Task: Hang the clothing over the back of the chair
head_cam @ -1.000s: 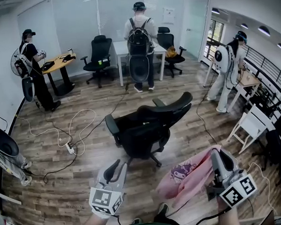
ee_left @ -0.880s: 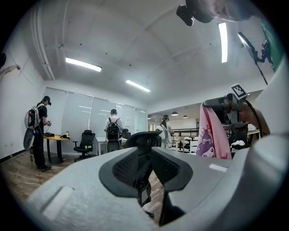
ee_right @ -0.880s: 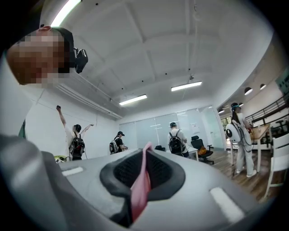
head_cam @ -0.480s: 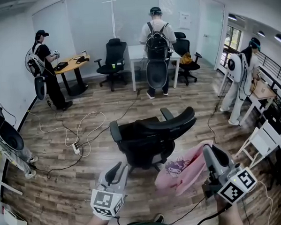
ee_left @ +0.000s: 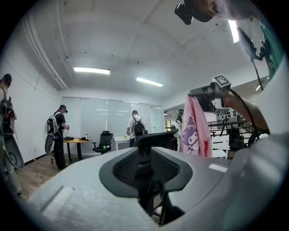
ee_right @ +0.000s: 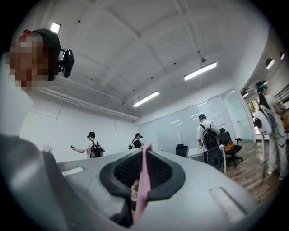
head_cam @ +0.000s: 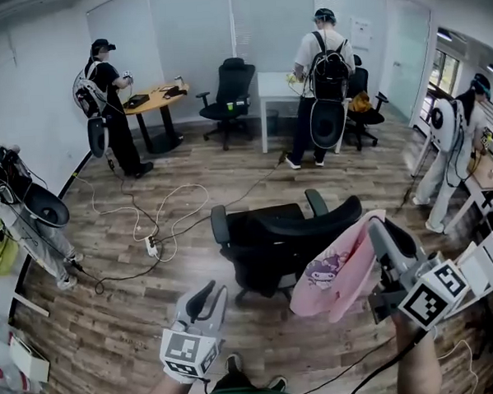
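Observation:
A black office chair [head_cam: 273,240] stands in mid-floor, its curved backrest top turned toward my right side. The pink garment [head_cam: 337,265] with a cartoon print hangs from my right gripper [head_cam: 378,226], just right of the backrest top and touching or overlapping its end. That gripper is shut on the cloth, and a pink strip [ee_right: 143,180] runs between its jaws [ee_right: 143,158]. My left gripper [head_cam: 209,294] is held low in front of the chair, narrowly open and holding nothing. The left gripper view shows the chair [ee_left: 156,137] through its jaws [ee_left: 145,158] and the garment [ee_left: 196,131] hanging to the right.
A white cable and power strip [head_cam: 153,246] lie on the wood floor left of the chair. Several people with backpacks stand at desks [head_cam: 155,96] along the far wall and at the right. A white chair [head_cam: 489,266] is close on my right. A person [head_cam: 25,212] is at far left.
My right gripper has risen and carried the pink garment up to the chair's backrest top. The left gripper has shifted sideways slightly, and the view has swung so the chair sits further right.

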Tool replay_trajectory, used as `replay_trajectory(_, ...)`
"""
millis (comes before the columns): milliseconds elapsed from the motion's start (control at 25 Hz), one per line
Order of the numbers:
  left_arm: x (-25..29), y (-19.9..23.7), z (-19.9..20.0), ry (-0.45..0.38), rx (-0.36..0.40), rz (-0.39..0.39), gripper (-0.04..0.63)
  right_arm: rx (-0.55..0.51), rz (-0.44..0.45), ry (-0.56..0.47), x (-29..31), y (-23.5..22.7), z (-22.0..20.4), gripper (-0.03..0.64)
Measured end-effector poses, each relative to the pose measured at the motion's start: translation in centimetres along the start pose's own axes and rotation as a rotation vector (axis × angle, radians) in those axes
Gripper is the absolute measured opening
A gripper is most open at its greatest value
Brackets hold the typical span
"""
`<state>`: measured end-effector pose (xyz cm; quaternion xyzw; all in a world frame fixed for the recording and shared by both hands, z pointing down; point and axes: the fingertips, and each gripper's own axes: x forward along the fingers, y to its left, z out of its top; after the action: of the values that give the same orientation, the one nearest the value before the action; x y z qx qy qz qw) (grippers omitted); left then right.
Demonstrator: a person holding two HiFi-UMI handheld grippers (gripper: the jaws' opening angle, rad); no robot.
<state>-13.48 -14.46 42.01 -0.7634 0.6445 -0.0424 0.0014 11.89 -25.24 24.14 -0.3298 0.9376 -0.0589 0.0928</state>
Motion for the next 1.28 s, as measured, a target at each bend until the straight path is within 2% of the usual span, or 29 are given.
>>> replay_trajectory(280, 5.2, 3.0, 0.1, -0.024, -0.007, -0.015, 0.095, -0.022, -0.015, -0.035, 4.8, -2.4, 2.4, 0.023)
replay_trajectory(520, 9.3, 7.1, 1.8, -0.064, -0.021, -0.043, 0.095, -0.087, -0.023, -0.083, 10.5, -2.4, 7.4, 0.023)
replay_trajectory(760, 12.9, 12.5, 2.1, -0.089, -0.043, -0.068, 0.095, -0.095, -0.022, -0.116, 17.7, -3.2, 11.4, 0.023)
replay_trajectory(880, 14.2, 13.7, 1.4, -0.08, -0.051, -0.071, 0.095, -0.111, -0.052, -0.064, 20.4, -5.2, 10.0, 0.023)
replay_trajectory(1040, 16.1, 16.5, 0.5, -0.07, -0.062, -0.079, 0.095, -0.208, -0.148, 0.051, 24.6, -8.6, 6.1, 0.023)
replay_trajectory(1160, 17.2, 17.1, 0.1, -0.061, -0.068, -0.085, 0.094, -0.264, -0.181, 0.151, 26.6, -11.3, 3.2, 0.025)
replay_trajectory(1280, 17.9, 17.4, -0.1, -0.057, -0.071, -0.091, 0.094, -0.237, -0.186, 0.273, 27.4, -13.6, -0.7, 0.025)
